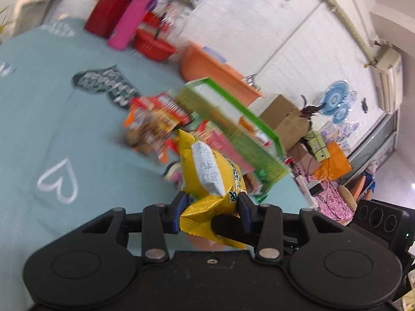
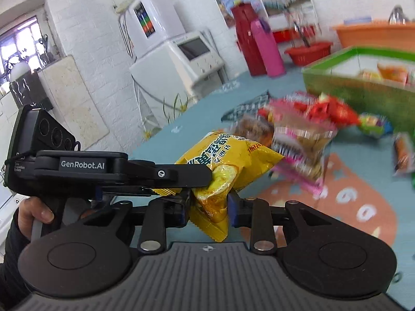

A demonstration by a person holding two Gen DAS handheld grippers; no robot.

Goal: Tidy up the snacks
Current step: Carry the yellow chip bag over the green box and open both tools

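A yellow snack bag (image 1: 207,173) is pinched at one end between both grippers above the teal table. My left gripper (image 1: 211,204) is shut on it; the black fingers of the right gripper cross in from the right. In the right wrist view my right gripper (image 2: 208,207) is shut on the same yellow bag (image 2: 228,160), and the left gripper (image 2: 205,175) clamps it from the left. A green box (image 1: 233,124) with snacks inside stands behind; it also shows in the right wrist view (image 2: 358,88). A pile of loose snack packs (image 1: 155,121) lies in front of it (image 2: 301,129).
A pink bottle (image 1: 129,18), a red container (image 1: 114,2), a red basket (image 1: 153,44) and an orange tub (image 1: 215,70) stand at the table's far edge. Cardboard boxes (image 1: 285,119) sit beyond the table. A white appliance (image 2: 181,59) stands by the wall.
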